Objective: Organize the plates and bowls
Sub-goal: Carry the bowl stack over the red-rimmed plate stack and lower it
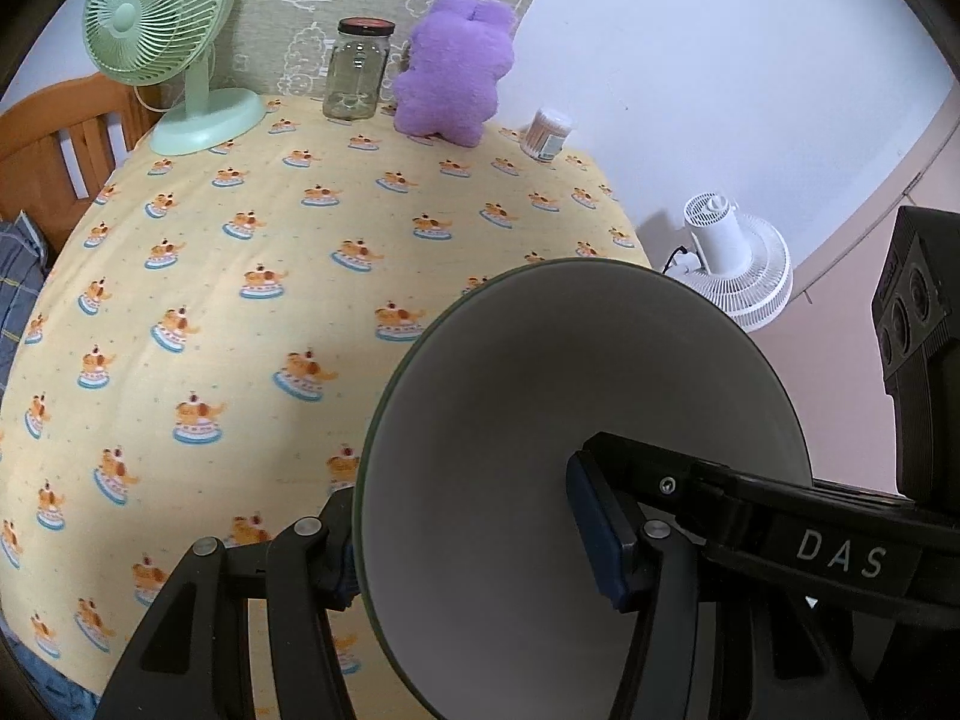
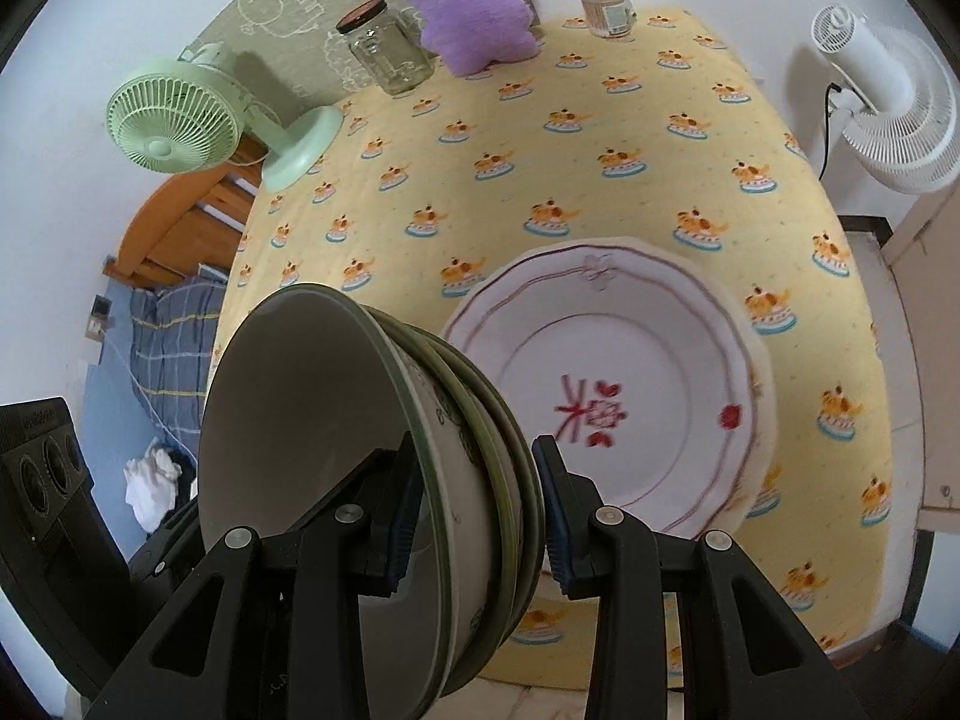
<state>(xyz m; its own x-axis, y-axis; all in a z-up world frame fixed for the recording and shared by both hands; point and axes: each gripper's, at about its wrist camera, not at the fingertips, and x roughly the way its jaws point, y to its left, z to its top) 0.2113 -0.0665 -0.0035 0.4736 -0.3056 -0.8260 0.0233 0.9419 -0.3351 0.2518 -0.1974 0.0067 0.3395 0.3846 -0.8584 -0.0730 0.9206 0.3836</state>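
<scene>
While both tools grip bowls | left tool (image 1: 474,546) pinches bowl (image 1: 540,396) | right tool (image 2: 474,516) pinches bowl stack (image 2: 384,480) | plate (image 2: 606,396) on surface (image 2: 600,114) | stacking seems unfinished

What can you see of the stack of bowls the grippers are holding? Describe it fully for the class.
The stack of bowls is about three nested ceramic-looking bowls, plain pale inside, with dark green rims and a dark pattern on the white outside. It is tilted on edge, off the yellow tablecloth. The right gripper pinches the rims from one side; the left gripper clamps the rim from the other. A patterned plate lies beyond.
</scene>
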